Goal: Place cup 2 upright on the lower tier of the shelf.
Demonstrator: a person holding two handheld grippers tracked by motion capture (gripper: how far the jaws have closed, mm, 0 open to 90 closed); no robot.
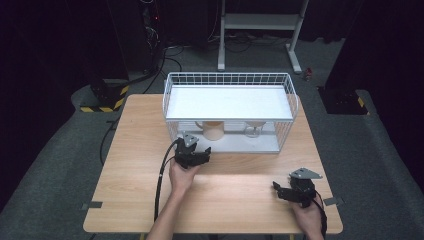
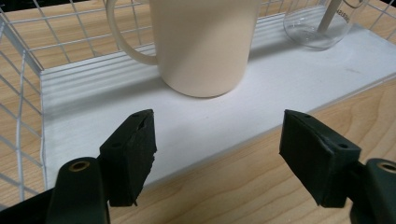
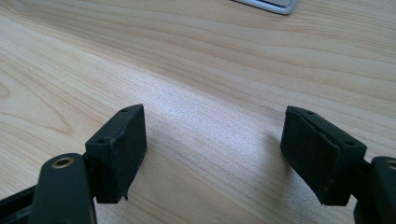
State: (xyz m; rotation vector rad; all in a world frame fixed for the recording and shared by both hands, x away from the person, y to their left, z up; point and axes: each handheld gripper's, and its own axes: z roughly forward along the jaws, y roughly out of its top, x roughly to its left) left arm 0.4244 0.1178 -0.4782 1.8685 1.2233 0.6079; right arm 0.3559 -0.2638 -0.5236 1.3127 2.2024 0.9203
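Mug [image 2: 203, 44], cream, upright on the white lower shelf [image 2: 261, 98] of the wire rack [image 1: 227, 80], handle toward the left in the left gripper view; a clear glass vessel [image 2: 322, 25] stands near it on the same shelf. From my station I read the left tongs [image 2: 217, 154] as apart and empty, just short of the shelf's front edge, the mug ahead of them and untouched. The right tongs [image 3: 215, 154] are likewise apart and empty, over bare table [image 3: 140, 60] well clear of the rack. Risks, as I judge them: the upper shelf [image 1: 227, 102] hangs low over the mug, so a high approach could strike its front wire; a push rather than a squeeze could slide the mug back or tip it toward the glass vessel. Open room lies along the shelf front and on the table before the rack; the rack's side mesh closes the left.
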